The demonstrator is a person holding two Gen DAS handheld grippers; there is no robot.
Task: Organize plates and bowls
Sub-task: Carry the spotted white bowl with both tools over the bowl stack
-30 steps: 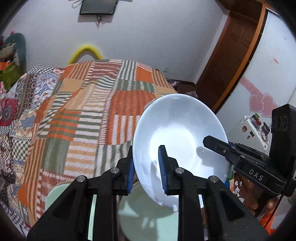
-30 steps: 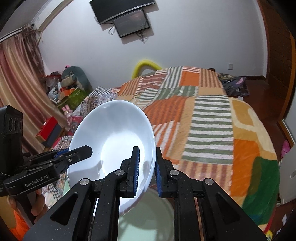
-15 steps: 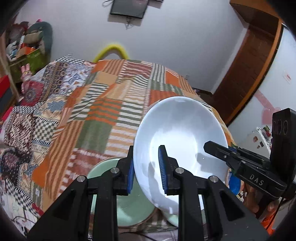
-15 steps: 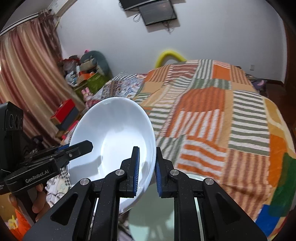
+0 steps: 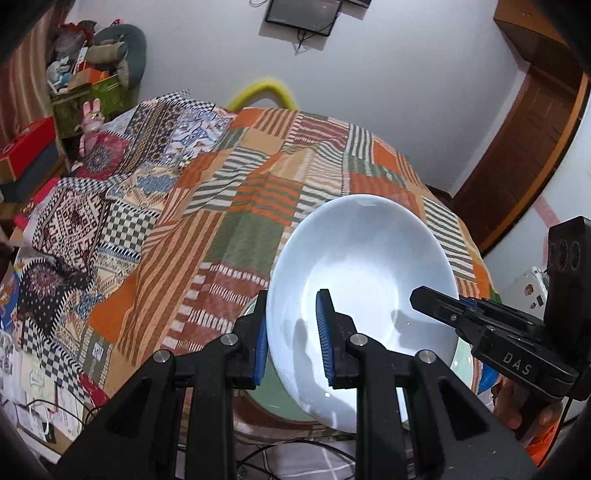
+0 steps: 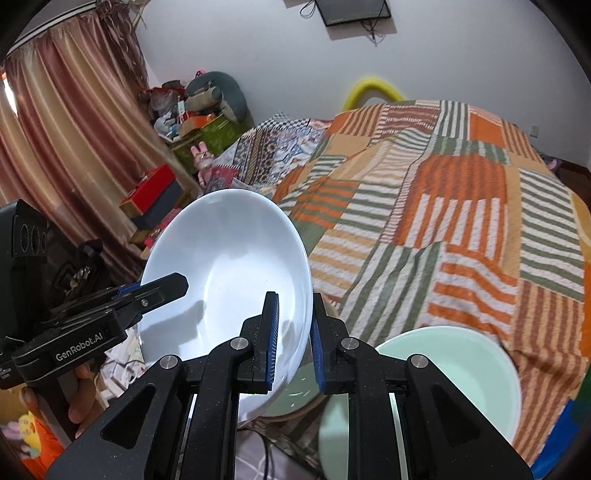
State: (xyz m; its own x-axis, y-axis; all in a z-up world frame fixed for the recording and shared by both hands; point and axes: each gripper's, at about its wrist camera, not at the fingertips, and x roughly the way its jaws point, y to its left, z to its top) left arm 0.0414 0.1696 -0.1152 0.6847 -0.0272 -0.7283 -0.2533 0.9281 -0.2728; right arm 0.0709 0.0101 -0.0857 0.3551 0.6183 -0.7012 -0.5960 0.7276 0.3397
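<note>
A: The fingers [image 5: 327, 345] of the left gripper [image 5: 291, 343] are clamped on the near left rim of a round, shallow white ceramic bowl [image 5: 364, 269], one blue pad inside and one outside.

B: And the right gripper [image 6: 293, 341]?

A: Its fingers [image 6: 271, 338] pinch the opposite rim of the same white bowl [image 6: 229, 266]. Each gripper shows in the other's view, gripping the far side of the bowl.

B: Where is the bowl?

A: Held in the air between the two grippers, tilted with its hollow facing the cameras, above the near edge of a bed covered by an orange, green and white striped patchwork quilt [image 6: 443, 206].

B: Anything below it?

A: A pale green round bowl [image 5: 275, 397] sits under the white one at the near edge of the bed, mostly hidden by it. In the right wrist view a second pale green bowl [image 6: 461, 369] lies near right, just beside the first. I cannot tell whether they touch.

B: Background?

A: A dark screen [image 5: 301, 16] hangs on the far white wall.
</note>
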